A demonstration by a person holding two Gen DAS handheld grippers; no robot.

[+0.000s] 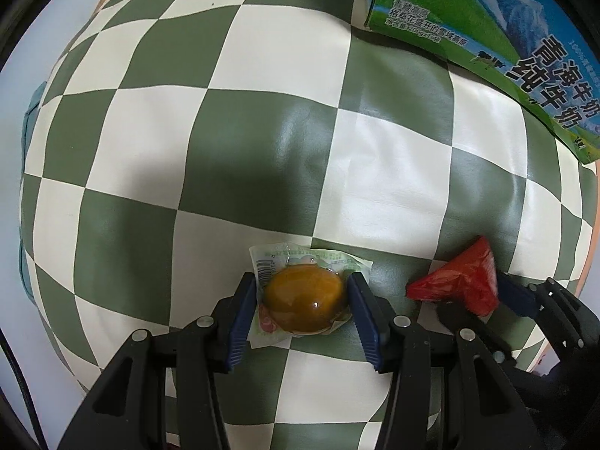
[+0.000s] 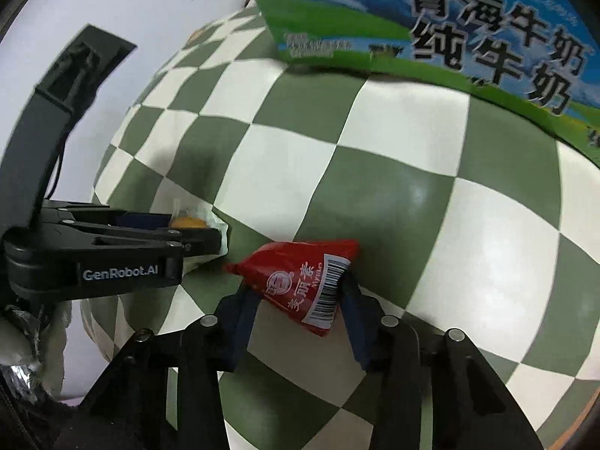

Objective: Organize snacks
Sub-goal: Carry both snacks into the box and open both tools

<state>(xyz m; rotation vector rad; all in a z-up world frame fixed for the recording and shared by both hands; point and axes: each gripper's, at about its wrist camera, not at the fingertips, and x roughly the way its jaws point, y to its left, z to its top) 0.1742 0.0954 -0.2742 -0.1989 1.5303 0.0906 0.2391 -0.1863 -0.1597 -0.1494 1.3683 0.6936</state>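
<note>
A brown egg snack (image 1: 303,302) in a clear printed wrapper lies on the green-and-cream chequered cloth (image 1: 180,142). My left gripper (image 1: 303,280) points straight down over it, and its blue pads press on both sides of it. To its right, my right gripper (image 2: 298,287) is shut on a red snack packet (image 2: 296,262) with a white barcode label. That packet (image 1: 461,285) looks tilted, with its pointed end toward the egg. In the right wrist view the left gripper (image 2: 191,227) sits at the left with the egg snack (image 2: 187,222) partly hidden behind its fingers.
A large green-and-blue milk carton box (image 1: 468,18) stands on the cloth at the far right, close behind both grippers; it fills the top of the right wrist view (image 2: 450,30). A white surface (image 2: 131,7) borders the cloth on the left.
</note>
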